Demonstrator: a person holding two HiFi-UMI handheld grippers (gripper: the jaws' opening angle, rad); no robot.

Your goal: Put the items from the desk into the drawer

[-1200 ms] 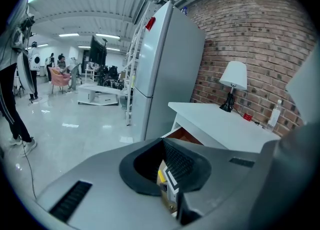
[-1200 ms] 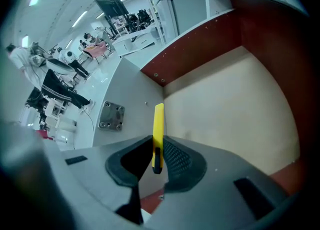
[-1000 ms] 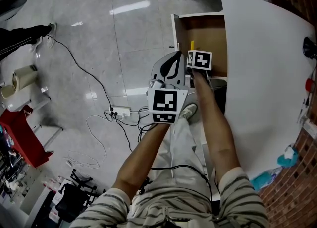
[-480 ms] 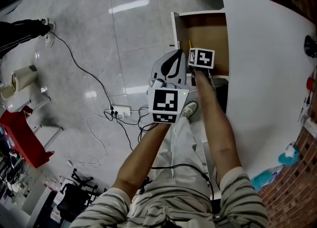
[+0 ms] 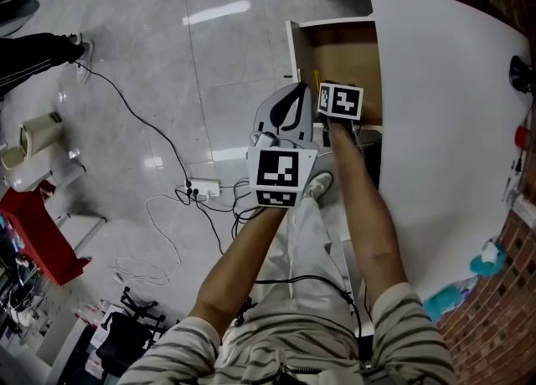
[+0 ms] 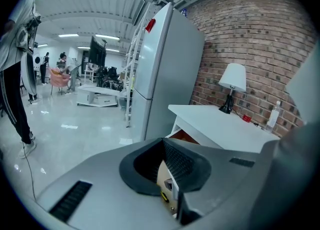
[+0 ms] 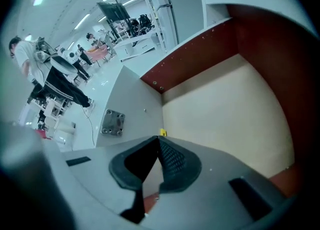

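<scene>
Head view: right claw (image 5: 337, 105) hung nose-down over the open drawer (image 5: 293, 48). Left claw (image 5: 293, 99) sat just outside the drawer front, probably parked out of the way. Yellow item (image 5: 316, 76) lay inside along the drawer's left wall. A few small things (image 5: 490, 259) sat at the far edge of the surface (image 5: 435, 107). Left claw view: left claw (image 6: 163, 143) clenched, pads meeting at the tips, nothing gripped. Right claw view: right claw (image 7: 159, 140) faced the bare drawer floor (image 7: 225, 109). Its jaws had just been closing and were clenched on nothing. Yellow item (image 7: 162, 133) lay just beyond the tips. Looks like a finished drop-off.
</scene>
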